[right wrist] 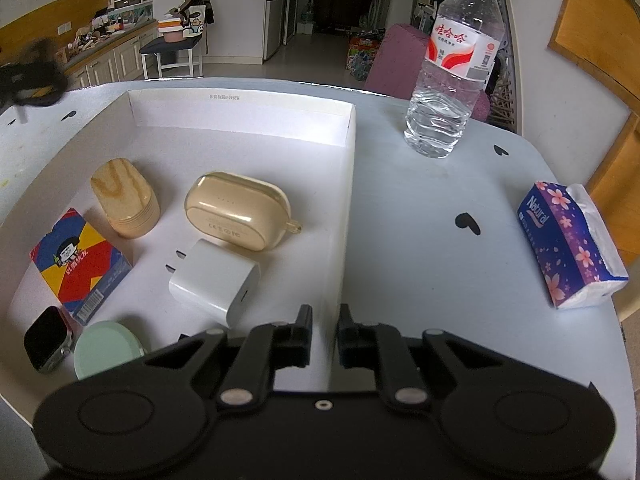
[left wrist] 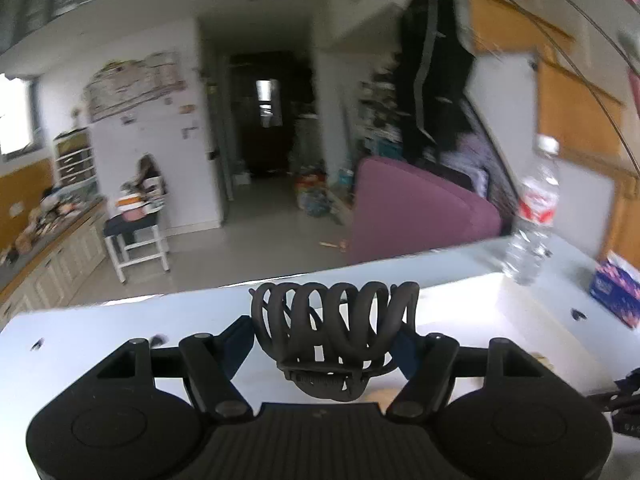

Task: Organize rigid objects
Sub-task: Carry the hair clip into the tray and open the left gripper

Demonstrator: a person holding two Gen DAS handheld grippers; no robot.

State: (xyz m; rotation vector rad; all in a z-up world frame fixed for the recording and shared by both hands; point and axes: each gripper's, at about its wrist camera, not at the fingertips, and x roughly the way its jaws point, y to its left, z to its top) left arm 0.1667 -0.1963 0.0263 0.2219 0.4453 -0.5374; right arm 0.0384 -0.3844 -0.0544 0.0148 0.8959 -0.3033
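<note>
**Operator:** Holding a black hair claw (left wrist: 334, 328) in my left gripper (left wrist: 324, 344); the jaws are pinched on its two sides, and its teeth curl up above them. Its long axis runs straight across from one finger to the other. I have it lifted over the pale table (left wrist: 120, 332), level with the room beyond.

**Spotter:** And your other hand?

**Operator:** My right gripper (right wrist: 325, 320) carries nothing. Its jaws stand almost together, with a narrow gap between them, right over the side wall of the white tray (right wrist: 344, 200).

**Spotter:** What's already in the tray?

**Operator:** Nearest the right jaws, a white charger (right wrist: 216, 280); beyond it a tan earbud case (right wrist: 240, 210), a wooden box (right wrist: 124, 196), a colourful card box (right wrist: 78, 264), a watch (right wrist: 46, 338) and a mint round lid (right wrist: 106, 348). Outside the tray on the right stand a water bottle (right wrist: 452, 80) and a tissue pack (right wrist: 568, 244).

**Spotter:** So where does the claw go?

**Operator:** My guess is the tray. From the left view it lies ahead and to the right of the jaws; the far end looks bare, so I'd carry the claw there, long side across.
</note>
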